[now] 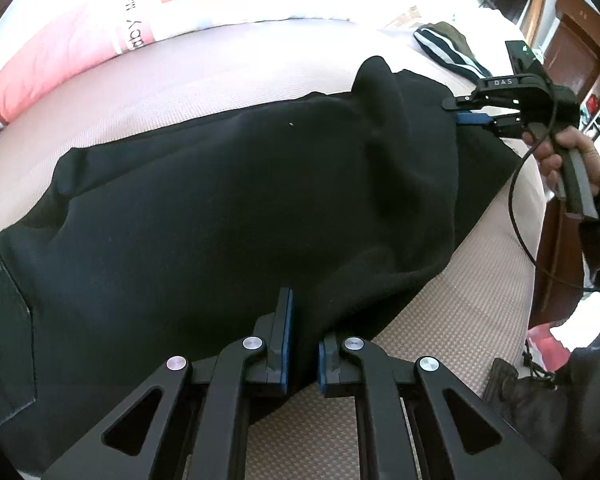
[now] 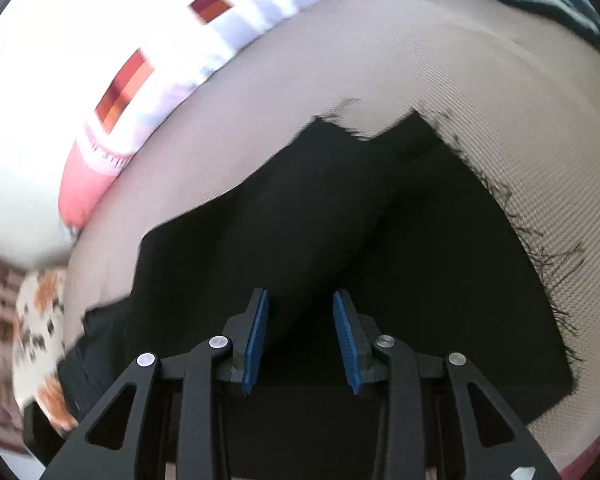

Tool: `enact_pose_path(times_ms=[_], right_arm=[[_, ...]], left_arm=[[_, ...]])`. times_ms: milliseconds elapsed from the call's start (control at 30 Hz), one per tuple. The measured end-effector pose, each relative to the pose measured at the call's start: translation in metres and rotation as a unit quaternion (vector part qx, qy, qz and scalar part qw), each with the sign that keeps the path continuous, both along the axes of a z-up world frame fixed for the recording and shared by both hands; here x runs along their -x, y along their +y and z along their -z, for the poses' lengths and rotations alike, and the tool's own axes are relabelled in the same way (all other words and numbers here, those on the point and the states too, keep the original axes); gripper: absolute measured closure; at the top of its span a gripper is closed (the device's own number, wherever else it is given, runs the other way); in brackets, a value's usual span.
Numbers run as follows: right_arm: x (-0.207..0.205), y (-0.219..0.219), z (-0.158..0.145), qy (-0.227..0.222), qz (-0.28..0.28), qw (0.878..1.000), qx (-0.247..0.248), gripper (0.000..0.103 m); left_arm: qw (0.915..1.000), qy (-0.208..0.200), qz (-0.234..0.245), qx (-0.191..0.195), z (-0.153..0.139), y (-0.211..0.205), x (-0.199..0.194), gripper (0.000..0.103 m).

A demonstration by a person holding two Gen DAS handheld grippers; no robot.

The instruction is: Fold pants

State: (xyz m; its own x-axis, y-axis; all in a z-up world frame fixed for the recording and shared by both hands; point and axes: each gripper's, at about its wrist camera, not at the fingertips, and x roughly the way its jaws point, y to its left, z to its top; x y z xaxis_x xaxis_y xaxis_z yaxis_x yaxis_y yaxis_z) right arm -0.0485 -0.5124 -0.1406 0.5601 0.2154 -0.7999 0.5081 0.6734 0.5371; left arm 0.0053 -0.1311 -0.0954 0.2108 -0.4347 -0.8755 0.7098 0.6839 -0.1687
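We saw the black pants (image 1: 228,200) spread on the bed (image 1: 460,320). The left gripper (image 1: 303,344) pinched their near edge, while the right gripper (image 2: 302,340) stood half-wide above the pants, gripping nothing

A beige woven bed cover (image 1: 452,320) fills the lower right of the left wrist view. At the upper left lies a white and pink pillow (image 1: 140,20) with red and orange squares. A dark striped garment (image 1: 448,50) lies at the upper right, near brown wooden furniture (image 1: 572,52).
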Motion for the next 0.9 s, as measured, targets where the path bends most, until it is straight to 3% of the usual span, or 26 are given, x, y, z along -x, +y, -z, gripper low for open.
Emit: enact_pose_path(times_ms=[100,133,167,300,500,633,733,900], right_arm=[[-0.005,-0.003,0.001,-0.004,0.012,1.000,-0.002,0.074],[-0.009,-0.002,-0.001,0.001,0.012,1.000,0.004,0.087],[-0.010,-0.003,-0.003,0.005,0.013,1.000,0.009,0.092],[-0.026,-0.001,-0.025,0.014,0.005,1.000,0.022,0.095],[-0.089,0.015,-0.051,0.033,-0.025,0.998,0.053,0.095],[-0.148,0.035,-0.042,0.051,-0.057,0.995,0.071,0.095],[-0.179,0.051,-0.027,0.062,-0.093,0.991,0.072,0.084],[-0.172,0.045,-0.042,0.015,-0.107,0.993,0.047,0.080]], left_arm=[[1.0000,0.003,-0.005,0.002,0.001,0.001,-0.001,0.093],[0.9999,0.005,-0.008,0.005,0.001,0.001,-0.001,0.093],[0.9999,0.006,-0.009,0.006,0.001,0.002,-0.002,0.093],[0.9998,0.009,-0.015,0.012,0.000,0.004,-0.001,0.093],[0.9984,0.027,-0.035,0.035,0.002,0.011,-0.005,0.093],[0.9969,0.043,-0.048,0.047,0.003,0.014,-0.010,0.093],[0.9963,0.048,-0.051,0.049,0.003,0.014,-0.012,0.093],[0.9958,0.052,-0.053,0.053,0.004,0.015,-0.013,0.093]])
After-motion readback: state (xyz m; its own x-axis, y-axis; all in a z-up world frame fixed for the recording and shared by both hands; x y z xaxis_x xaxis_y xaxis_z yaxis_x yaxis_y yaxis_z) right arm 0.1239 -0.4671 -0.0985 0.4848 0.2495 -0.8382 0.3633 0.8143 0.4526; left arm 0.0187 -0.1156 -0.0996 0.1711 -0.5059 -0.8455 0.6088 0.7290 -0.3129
